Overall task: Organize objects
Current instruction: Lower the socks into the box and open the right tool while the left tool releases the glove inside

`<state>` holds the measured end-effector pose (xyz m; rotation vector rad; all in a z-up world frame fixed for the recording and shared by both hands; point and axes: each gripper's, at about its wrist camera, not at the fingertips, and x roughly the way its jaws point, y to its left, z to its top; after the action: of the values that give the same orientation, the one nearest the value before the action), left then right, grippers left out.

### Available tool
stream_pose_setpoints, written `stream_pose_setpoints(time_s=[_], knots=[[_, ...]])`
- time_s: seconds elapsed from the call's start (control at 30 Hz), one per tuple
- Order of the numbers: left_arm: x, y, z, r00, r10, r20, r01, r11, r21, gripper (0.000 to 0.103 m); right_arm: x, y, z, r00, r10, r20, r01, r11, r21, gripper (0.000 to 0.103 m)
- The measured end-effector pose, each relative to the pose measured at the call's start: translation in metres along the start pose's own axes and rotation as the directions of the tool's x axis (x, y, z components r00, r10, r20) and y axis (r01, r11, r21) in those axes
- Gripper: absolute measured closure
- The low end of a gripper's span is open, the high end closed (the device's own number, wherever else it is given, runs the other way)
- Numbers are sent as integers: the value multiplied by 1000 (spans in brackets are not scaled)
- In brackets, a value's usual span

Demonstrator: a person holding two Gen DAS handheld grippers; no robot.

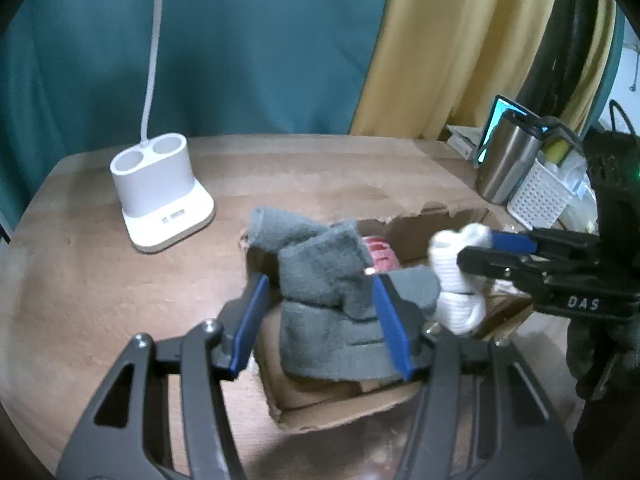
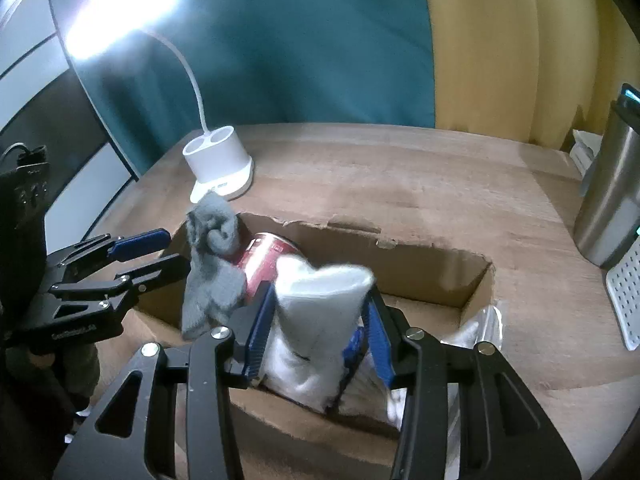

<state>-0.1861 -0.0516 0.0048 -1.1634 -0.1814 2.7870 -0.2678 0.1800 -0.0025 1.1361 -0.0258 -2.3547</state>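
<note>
Socks in a torn cardboard box: left wrist view, left tongs stood spread around the grey sock, pads apart from it. Right wrist view, right tongs pinched the white sock over that box, on the surface.

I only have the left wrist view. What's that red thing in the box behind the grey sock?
Observer: A red can, lying on its side in the cardboard box, just behind the grey sock.
Operator: Is the box bare under the white sock?
Observer: No. The right gripper clamps the white sock over the box, and crinkled plastic with something white in it fills the box's right end.
</note>
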Motion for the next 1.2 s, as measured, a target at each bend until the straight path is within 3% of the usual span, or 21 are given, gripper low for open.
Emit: stream_pose_setpoints(time_s=[0.37,0.67,0.9,1.2], knots=[[8,19,17,995,90,46,-90,996,12,46,9,-4,-3,1000,-13,-19,13,1000,12,57],[49,26,6,984,158,-87,-153,987,57,46,12,-5,-8,1000,-4,-31,5,1000,19,57],[41,27,1,984,154,-91,-151,988,38,46,9,-3,-11,1000,1,-30,0,1000,12,57],[12,22,-5,993,112,-38,-112,994,9,46,-6,7,-17,1000,-17,-12,17,1000,2,57]])
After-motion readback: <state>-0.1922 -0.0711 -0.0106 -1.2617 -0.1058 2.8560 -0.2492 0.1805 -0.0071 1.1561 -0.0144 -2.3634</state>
